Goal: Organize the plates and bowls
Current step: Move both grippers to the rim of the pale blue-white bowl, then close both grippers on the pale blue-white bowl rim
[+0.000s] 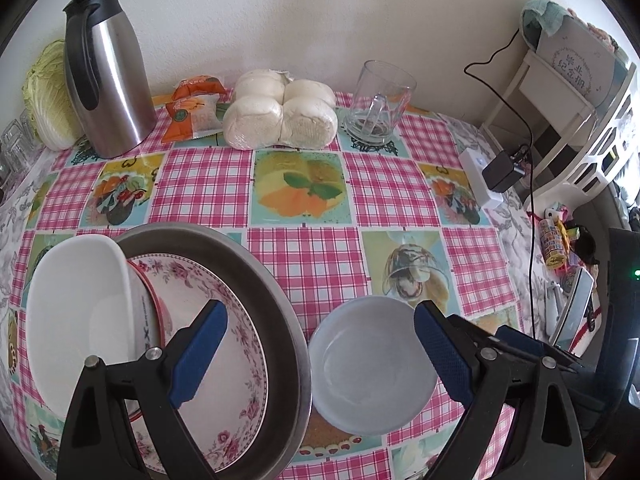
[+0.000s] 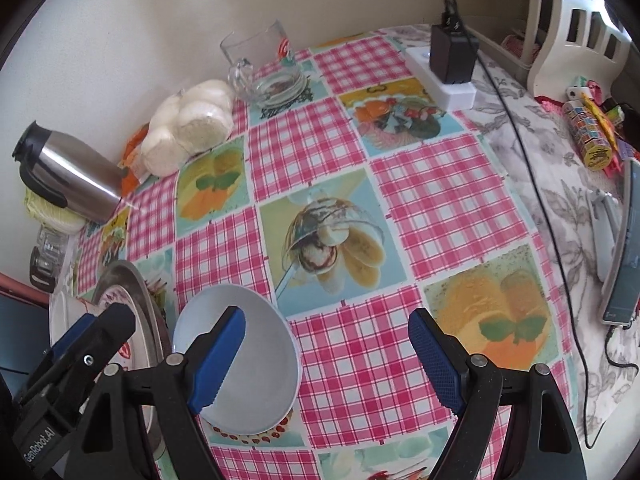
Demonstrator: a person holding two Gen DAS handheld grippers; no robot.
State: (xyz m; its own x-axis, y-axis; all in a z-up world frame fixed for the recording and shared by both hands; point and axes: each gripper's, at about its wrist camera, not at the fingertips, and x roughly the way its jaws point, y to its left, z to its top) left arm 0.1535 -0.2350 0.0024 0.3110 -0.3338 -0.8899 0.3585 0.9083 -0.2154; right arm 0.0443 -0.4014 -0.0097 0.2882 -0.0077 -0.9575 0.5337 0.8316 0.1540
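Left tool point(image 1: 320, 344): held low over the near tabletop, blue ribbed pads spread wide, gripping nothing; one pad lay over the floral plate, the other just beside the pale bowl's right rim.
Right tool point(image 2: 326, 354): likewise low and spread wide, empty; its left pad overlapped the pale bowl in view, its right pad stood over bare cloth.
Pale bowl point(image 1: 370, 364): round, smooth, bluish-white, matte; upright on the tabletop, near centre, just right of the metal tray.
Metal tray point(image 1: 276, 304): round, brushed grey metal with a raised rim, at near left.
Floral plate point(image 1: 236, 360): glazed ceramic, white with pink rose border, lying inside the metal tray.
White bowl point(image 1: 72, 320): smooth, rounded-square, tilted against the floral plate at the tray's left edge; a red-rimmed dish edge showed between them, with small print too blurred to read.
Tabletop point(image 1: 384, 184): glossy cloth, pink gingham squares alternating with fruit and dessert pictures.
Far row: steel jug point(image 1: 106, 80) with black handle; orange snack packet point(image 1: 192, 108), lettering partly hidden; wrapped white buns point(image 1: 280, 112); clear glass mug point(image 1: 378, 100).
Writing: "GenRobot.AI" read on the left tool's body in the right wrist view.
Far right: white power strip point(image 2: 444, 76) carrying a black adapter point(image 2: 452, 52).
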